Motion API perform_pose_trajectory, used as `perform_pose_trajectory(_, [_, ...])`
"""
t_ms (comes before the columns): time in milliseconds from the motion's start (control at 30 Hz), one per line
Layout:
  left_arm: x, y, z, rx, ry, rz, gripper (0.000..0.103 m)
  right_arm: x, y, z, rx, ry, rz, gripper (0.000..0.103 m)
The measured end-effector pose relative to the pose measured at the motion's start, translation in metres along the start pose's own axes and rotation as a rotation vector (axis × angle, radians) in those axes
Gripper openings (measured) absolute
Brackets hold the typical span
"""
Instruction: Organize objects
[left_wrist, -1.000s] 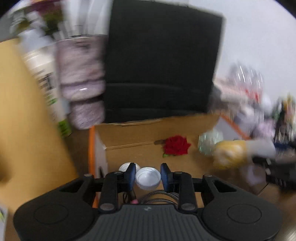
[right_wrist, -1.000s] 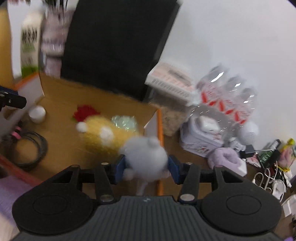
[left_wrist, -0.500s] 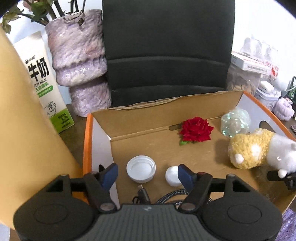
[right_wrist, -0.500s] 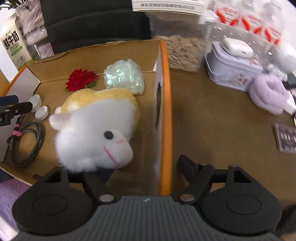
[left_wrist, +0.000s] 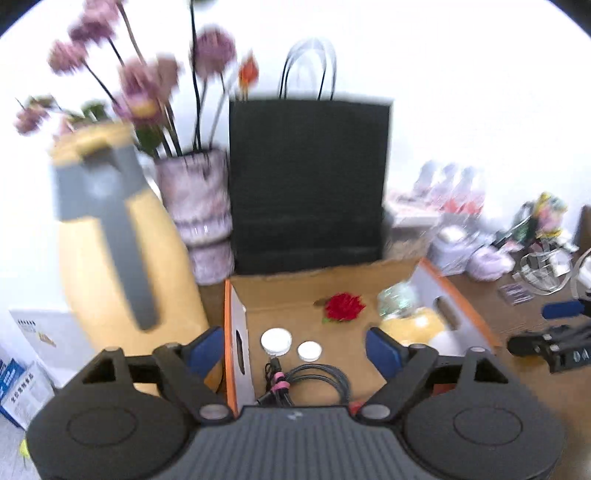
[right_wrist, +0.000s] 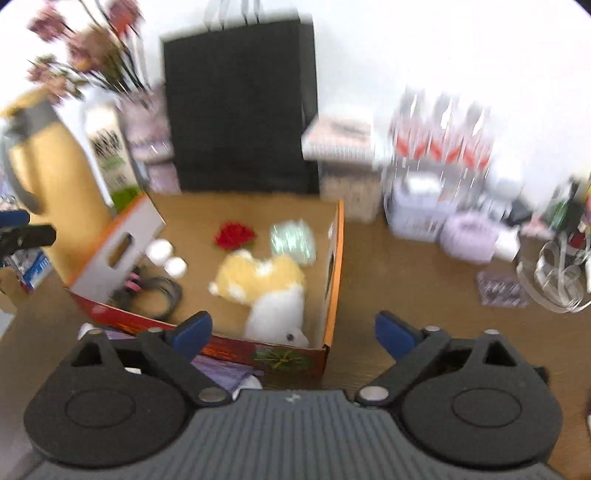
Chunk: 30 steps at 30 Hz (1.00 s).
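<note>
An open cardboard box (left_wrist: 236, 343) (right_wrist: 334, 258) holds two white caps (left_wrist: 276, 341) (right_wrist: 159, 249), a red rose (left_wrist: 343, 306) (right_wrist: 234, 235), a coiled black cable (left_wrist: 314, 380) (right_wrist: 155, 291), a pale green wrapped ball (right_wrist: 292, 240) and a yellow-and-white plush sheep (right_wrist: 266, 288) (left_wrist: 413, 325). My left gripper (left_wrist: 295, 349) is open and empty, above the box's near edge. My right gripper (right_wrist: 293, 330) is open and empty, above the box's near right corner.
A yellow jug (left_wrist: 110, 258), a purple vase with flowers (left_wrist: 199, 206), a milk carton (right_wrist: 110, 155) and a black paper bag (left_wrist: 306, 177) stand behind the box. Bottles (right_wrist: 443, 136), tins, a purple roll (right_wrist: 467, 238) and clutter sit on the brown table to the right.
Both grippers have pulled back and up from the box, so more of the scene shows. The right gripper released the plush sheep, which now lies in the box; the left released a white cap.
</note>
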<state>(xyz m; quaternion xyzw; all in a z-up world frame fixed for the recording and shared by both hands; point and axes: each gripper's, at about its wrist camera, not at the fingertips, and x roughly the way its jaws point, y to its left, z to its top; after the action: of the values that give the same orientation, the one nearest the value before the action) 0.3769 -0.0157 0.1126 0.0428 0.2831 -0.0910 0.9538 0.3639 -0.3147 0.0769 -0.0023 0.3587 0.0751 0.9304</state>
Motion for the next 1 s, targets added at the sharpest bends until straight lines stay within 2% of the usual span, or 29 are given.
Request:
perform_pose_trajectory(67, [-0.039,-0.007,-0.016,0.016,-0.062,-0.012,0.089,-0.033,0.005,-0.009,-0.007,-0.080,0.022,0.102])
perform_pose_trajectory(133, [-0.087,-0.012,-0.050,-0.004,-0.138,-0.004,0.090,-0.071,0.010,-0.037,-0.015,-0.178,0.034,0.103])
perform_pose_trajectory(200, [-0.131,-0.016,-0.095,-0.012,-0.221,-0.054,0.100,-0.107,0.022,-0.083,-0.019,-0.266,0.032,0.103])
perform_pose_trajectory(233, [-0.154,-0.019,-0.126,-0.025,-0.245,-0.089,0.101,-0.121,0.030,-0.107,-0.019,-0.294,0.034,0.103])
perform_pose_trajectory(333, [-0.196,-0.026,-0.199,-0.087,-0.229,-0.145,0.101,-0.159,0.057,-0.194,-0.029,-0.327,0.032,0.103])
perform_pose_trajectory(400, [-0.213,-0.029,-0.236,-0.096,-0.131,-0.106,0.100,-0.173,0.074,-0.241,-0.106,-0.260,0.026,0.103])
perform_pose_trajectory(467, [-0.230,-0.024,-0.254,-0.057,-0.092,-0.083,0.100,-0.187,0.087,-0.273,-0.222,-0.173,0.036,0.103])
perform_pose_trajectory(567, [-0.242,-0.012,-0.255,-0.059,-0.081,-0.039,0.100,-0.202,0.090,-0.286,-0.276,-0.161,0.077,0.103])
perform_pose_trajectory(667, [-0.238,-0.008,-0.245,-0.097,-0.115,0.002,0.100,-0.200,0.091,-0.273,-0.238,-0.210,0.036,0.103])
perform_pose_trajectory(800, [-0.218,-0.004,-0.235,-0.139,-0.126,-0.017,0.094,-0.180,0.085,-0.260,-0.121,-0.191,0.008,0.103])
perform_pose_trajectory(1000, [-0.172,0.015,-0.224,-0.138,-0.082,-0.017,0.089,-0.148,0.074,-0.246,-0.077,-0.213,0.009,0.098])
